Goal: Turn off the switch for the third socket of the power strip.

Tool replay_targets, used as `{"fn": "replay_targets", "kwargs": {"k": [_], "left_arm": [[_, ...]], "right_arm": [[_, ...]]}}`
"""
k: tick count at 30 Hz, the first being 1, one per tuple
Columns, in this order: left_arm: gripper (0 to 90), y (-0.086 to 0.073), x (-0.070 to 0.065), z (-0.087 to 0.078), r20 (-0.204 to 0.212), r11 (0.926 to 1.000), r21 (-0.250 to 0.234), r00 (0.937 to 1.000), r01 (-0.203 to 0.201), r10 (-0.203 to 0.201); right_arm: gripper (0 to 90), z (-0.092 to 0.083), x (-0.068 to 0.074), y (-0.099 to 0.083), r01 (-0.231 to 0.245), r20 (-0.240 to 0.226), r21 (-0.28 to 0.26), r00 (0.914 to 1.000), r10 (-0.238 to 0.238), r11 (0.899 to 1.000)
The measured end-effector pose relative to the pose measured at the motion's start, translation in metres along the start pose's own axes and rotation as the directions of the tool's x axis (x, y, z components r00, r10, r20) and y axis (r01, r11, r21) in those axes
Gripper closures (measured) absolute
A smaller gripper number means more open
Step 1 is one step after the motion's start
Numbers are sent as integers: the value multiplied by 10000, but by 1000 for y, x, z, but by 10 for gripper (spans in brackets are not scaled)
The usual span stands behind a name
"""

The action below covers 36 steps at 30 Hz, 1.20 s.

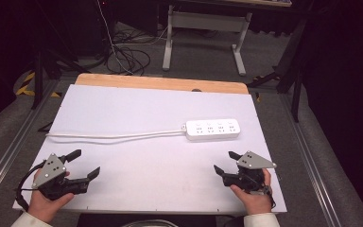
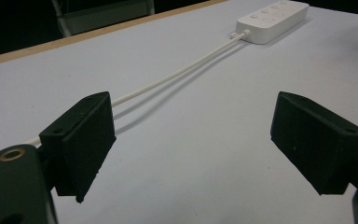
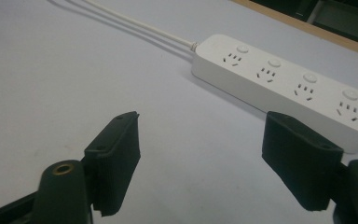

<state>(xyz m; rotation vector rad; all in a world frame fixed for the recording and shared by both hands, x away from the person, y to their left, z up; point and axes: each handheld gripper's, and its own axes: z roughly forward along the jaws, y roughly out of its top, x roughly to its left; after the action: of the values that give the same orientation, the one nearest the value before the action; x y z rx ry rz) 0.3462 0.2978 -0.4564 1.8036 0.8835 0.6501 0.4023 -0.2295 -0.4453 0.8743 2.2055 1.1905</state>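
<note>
A white power strip [image 1: 212, 129] with several sockets lies flat right of the table's middle; its white cable [image 1: 113, 136] runs left toward the table's left edge. My left gripper [image 1: 86, 163] rests open near the front left corner, nothing between its jaws. In the left gripper view the cable [image 2: 177, 73] runs behind the left jaw up to the strip [image 2: 272, 18] far off. My right gripper [image 1: 223, 162] is open near the front right, a short way in front of the strip. In the right gripper view the power strip [image 3: 284, 86] lies just beyond the spread jaws.
The white table top [image 1: 146, 161] has a wooden strip [image 1: 160, 83] along its far edge. Beyond it stand a white desk frame [image 1: 203, 33] and loose cables [image 1: 127, 56] on the floor. Dark stands flank the table.
</note>
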Motion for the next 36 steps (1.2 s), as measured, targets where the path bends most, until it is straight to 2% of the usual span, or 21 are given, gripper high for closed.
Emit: {"fn": "replay_targets", "kwargs": {"k": [6, 11, 23, 26, 28, 32, 36], "left_arm": [[140, 0, 0, 0, 5, 10000, 18, 10000, 55, -55], [141, 0, 0, 0, -83, 10000, 22, 10000, -46, 46], [142, 0, -1, 0, -43, 9999, 5, 9999, -108, 108], [141, 0, -1, -1, -54, 9997, 16, 9997, -226, 226], [142, 0, -2, -1, -58, 9999, -13, 9999, -107, 107], [142, 0, -1, 0, -66, 9999, 6, 9999, -131, 131], [142, 0, -2, 0, -27, 9998, 39, 9998, -179, 179]], "right_arm": [[311, -3, -4, 12, 30, 14, 98, 10000, -30, 9999], [329, 0, -10, 23, -29, 119, 383, 9999, 24, 9993], [340, 5, -20, 49, -6, 285, 264, 9996, -2, 9997], [340, 7, -21, 57, 137, 323, 245, 9994, -145, 9996], [340, 8, -22, 61, 200, 337, 273, 9992, -209, 9994], [340, 8, -25, 65, 277, 340, 362, 9990, -289, 9990], [353, 10, -28, 70, 37, 244, 357, 9997, -46, 9994]]}}
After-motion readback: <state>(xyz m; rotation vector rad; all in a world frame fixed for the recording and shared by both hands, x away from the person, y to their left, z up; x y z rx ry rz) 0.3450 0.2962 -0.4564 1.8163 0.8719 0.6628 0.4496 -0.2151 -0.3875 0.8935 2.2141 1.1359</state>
